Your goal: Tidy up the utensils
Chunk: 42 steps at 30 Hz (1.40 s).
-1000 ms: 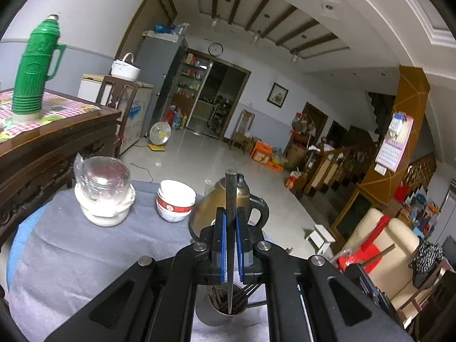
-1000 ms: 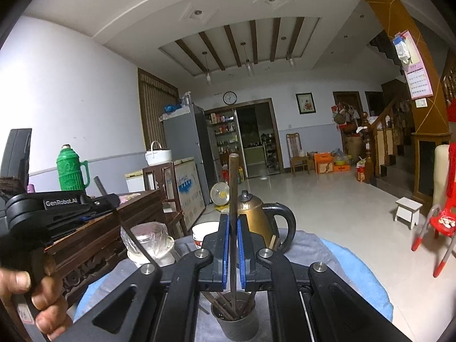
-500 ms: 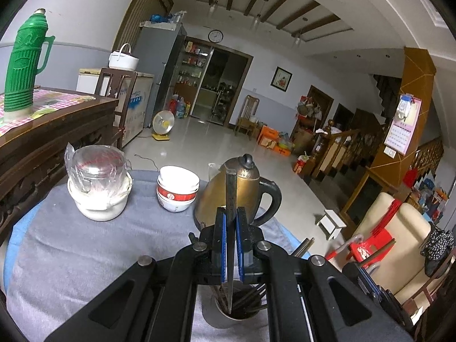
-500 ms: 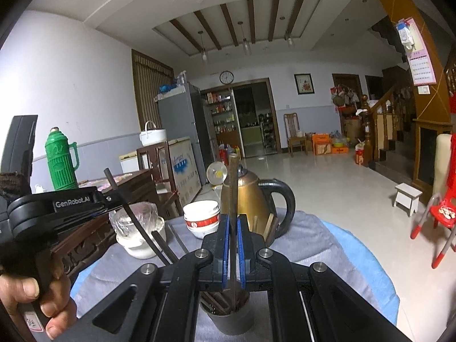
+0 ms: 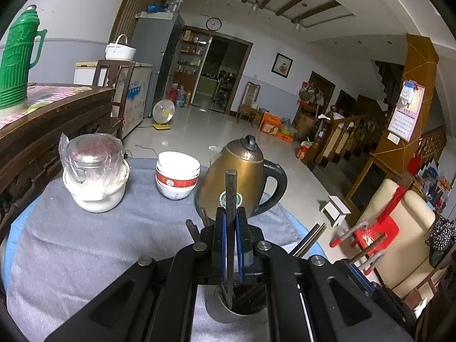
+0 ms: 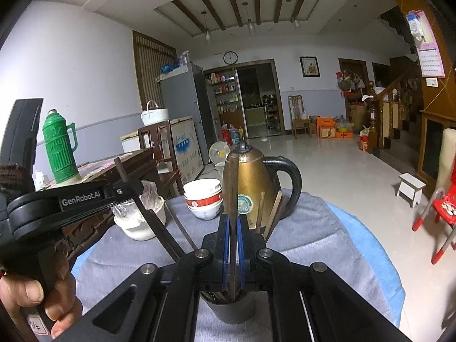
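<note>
- Left gripper (image 5: 230, 245) clenched on a dark chopstick (image 5: 230, 199); stick upright, lower end inside the cup (image 5: 228, 313).
- Right gripper (image 6: 233, 249) clenched on a brown chopstick (image 6: 232, 182); lower end likewise down in the cup (image 6: 230, 312).
- Cup standing on grey cloth (image 5: 114, 242), directly under both grippers; more chopsticks (image 6: 273, 211) leaning out of it.
- Seen from the right wrist: hand (image 6: 42, 299) gripping the left gripper's handle, at frame left.
- Behind cup: brass kettle (image 5: 242, 176), black handle to the right.
- Left of kettle: stacked bowls (image 5: 176, 173), red band on one.
- Further left: plastic-wrapped jar (image 5: 94, 168) on a white base.
- Far left, on wooden sideboard (image 5: 51, 119): green flask (image 5: 17, 54).
</note>
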### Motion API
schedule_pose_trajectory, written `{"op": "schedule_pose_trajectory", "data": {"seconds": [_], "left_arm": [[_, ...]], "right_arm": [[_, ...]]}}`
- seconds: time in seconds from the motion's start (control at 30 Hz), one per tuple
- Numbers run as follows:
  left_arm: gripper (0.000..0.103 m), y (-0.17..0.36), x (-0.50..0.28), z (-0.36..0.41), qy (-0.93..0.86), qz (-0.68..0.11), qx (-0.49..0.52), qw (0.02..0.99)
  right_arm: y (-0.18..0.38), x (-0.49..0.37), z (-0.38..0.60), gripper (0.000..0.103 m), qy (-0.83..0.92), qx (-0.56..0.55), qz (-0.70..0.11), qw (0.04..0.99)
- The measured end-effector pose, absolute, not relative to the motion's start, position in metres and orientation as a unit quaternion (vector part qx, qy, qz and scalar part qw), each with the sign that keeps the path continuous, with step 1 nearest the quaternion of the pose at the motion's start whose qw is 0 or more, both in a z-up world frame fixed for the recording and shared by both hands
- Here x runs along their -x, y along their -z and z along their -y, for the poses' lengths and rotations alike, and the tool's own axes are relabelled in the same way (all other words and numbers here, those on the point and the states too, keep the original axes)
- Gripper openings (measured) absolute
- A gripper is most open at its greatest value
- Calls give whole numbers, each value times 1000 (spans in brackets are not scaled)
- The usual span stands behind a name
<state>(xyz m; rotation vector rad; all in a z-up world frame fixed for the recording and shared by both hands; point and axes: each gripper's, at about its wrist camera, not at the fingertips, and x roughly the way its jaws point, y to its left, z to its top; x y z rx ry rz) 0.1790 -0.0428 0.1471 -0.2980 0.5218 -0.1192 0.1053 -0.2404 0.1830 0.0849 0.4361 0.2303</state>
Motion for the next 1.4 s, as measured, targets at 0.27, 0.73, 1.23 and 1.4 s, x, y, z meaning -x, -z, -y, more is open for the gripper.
{"op": "schedule_pose_trajectory", "data": {"seconds": [0.27,0.73,1.23,1.4], "left_arm": [[6,-135,-190,44,65,-278,143,948],[7,-112,-199,51,80,-321,127,935],[80,-145,-138,17,43,-271,97,957],[84,-135,-128,19,40,-280,75,956]], "right_arm": [[-168,-115,237,6,-116,-39,-241,963],[-140,-133,240,8,-115,-48,-298,946],[-183,-68,270,76,-60,-58,-222,971],[-177,-51,260,76,-72,-41,-237,968]]}}
